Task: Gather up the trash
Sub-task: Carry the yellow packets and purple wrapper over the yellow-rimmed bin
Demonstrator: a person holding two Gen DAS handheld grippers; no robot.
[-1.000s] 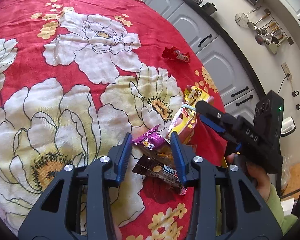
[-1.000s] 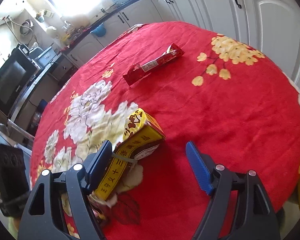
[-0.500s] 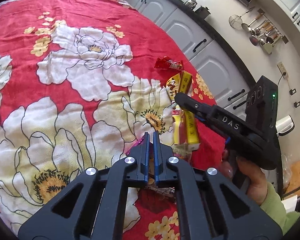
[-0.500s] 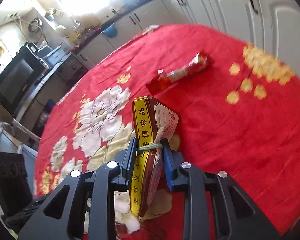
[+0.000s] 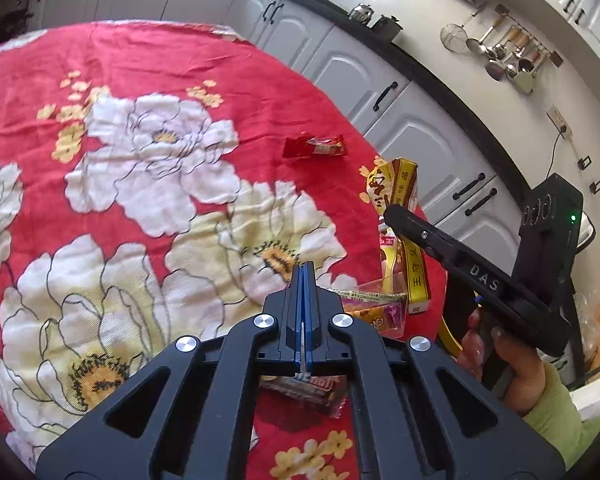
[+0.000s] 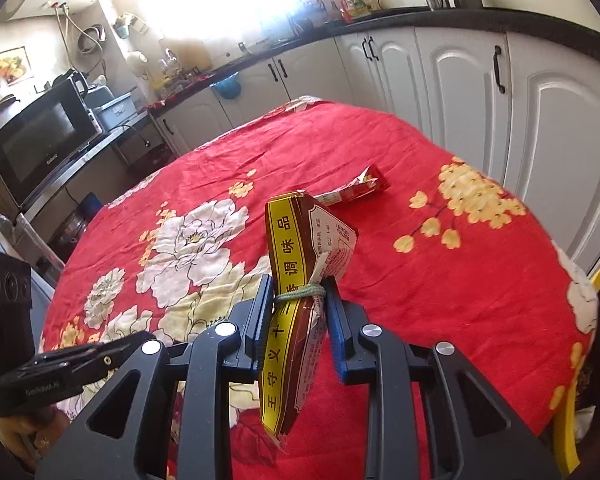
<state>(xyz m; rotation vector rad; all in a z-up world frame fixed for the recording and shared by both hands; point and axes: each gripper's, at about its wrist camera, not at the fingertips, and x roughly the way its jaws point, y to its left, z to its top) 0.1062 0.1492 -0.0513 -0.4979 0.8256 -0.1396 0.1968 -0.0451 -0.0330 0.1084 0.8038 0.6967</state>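
My right gripper (image 6: 298, 308) is shut on a yellow-and-brown seasoning box (image 6: 300, 280) tied with string, held upright above the red floral tablecloth (image 6: 440, 280). In the left wrist view the same box (image 5: 400, 216) hangs in the right gripper's jaws. My left gripper (image 5: 303, 276) is shut on a thin wrapper edge; a purple-orange candy wrapper (image 5: 374, 312) hangs beside its fingers, lifted off the cloth. A dark chocolate-bar wrapper (image 5: 304, 388) lies on the cloth under the left gripper. A red snack wrapper (image 5: 314, 147) lies farther back and also shows in the right wrist view (image 6: 352, 190).
White kitchen cabinets (image 5: 340, 72) with a dark counter curve round the table's far side. A microwave (image 6: 40, 140) stands at the left. A yellow chair edge (image 6: 572, 360) is at the table's right rim.
Both grippers closed from open: the left on the candy wrapper, the right on the seasoning box. Both then lifted their items off the cloth.
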